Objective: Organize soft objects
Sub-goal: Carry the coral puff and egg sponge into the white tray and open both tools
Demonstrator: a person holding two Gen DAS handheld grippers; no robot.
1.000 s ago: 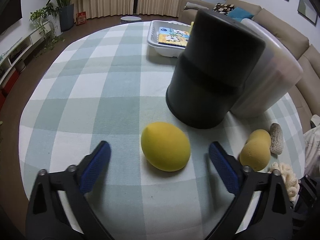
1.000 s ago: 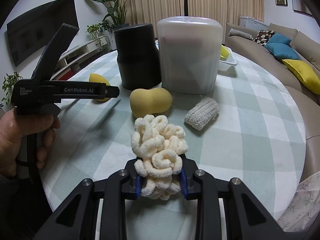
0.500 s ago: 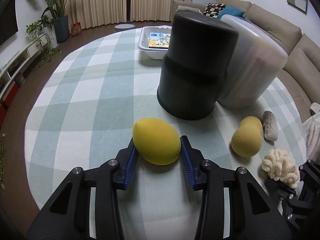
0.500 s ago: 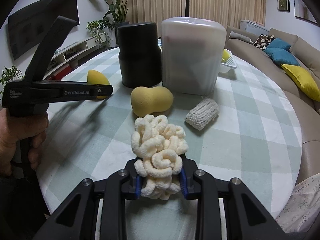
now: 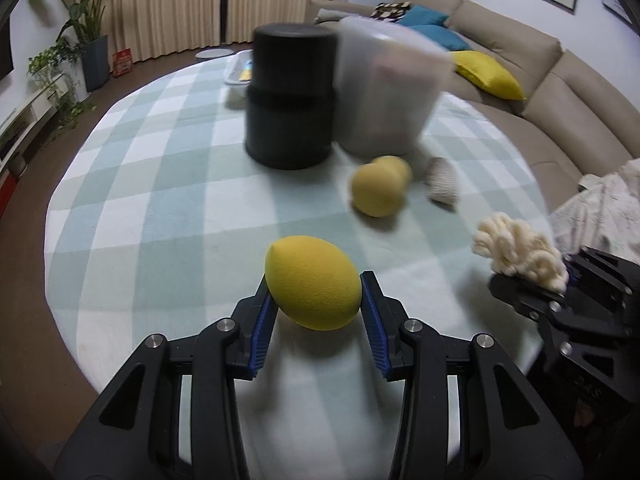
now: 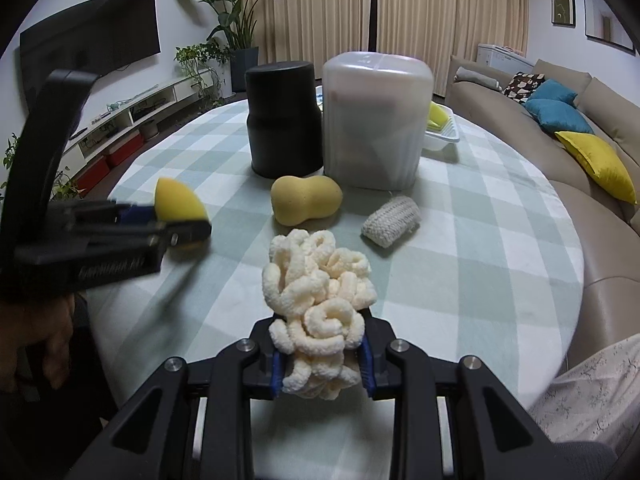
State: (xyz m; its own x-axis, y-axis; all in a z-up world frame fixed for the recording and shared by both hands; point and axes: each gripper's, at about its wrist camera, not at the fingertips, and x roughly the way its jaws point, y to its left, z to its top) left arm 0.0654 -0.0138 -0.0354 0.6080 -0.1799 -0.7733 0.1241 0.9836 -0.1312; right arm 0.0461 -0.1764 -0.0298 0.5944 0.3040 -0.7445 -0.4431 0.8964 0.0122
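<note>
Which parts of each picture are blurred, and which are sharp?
Left wrist view: the yellow egg-shaped foam sponge is sharp; the black cylindrical container behind is motion-smeared. Right wrist view: the cream curly chenille sponge is sharp; the left gripper is blurred.

1. Two yellow foam sponges are counted: one egg-shaped (image 5: 312, 283), one peanut-shaped (image 6: 306, 199).
2. One cream looped chenille puff (image 6: 318, 312).
3. One white knitted scrubber (image 6: 391, 220).
4. Two upturned containers: one black (image 6: 285, 120), one translucent (image 6: 376, 120).

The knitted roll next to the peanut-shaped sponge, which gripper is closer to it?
Right. The right gripper, holding the fluffy cream sponge, sits just in front of the knitted roll. The left gripper, clamping the yellow egg sponge, is farther off, across the table.
</note>
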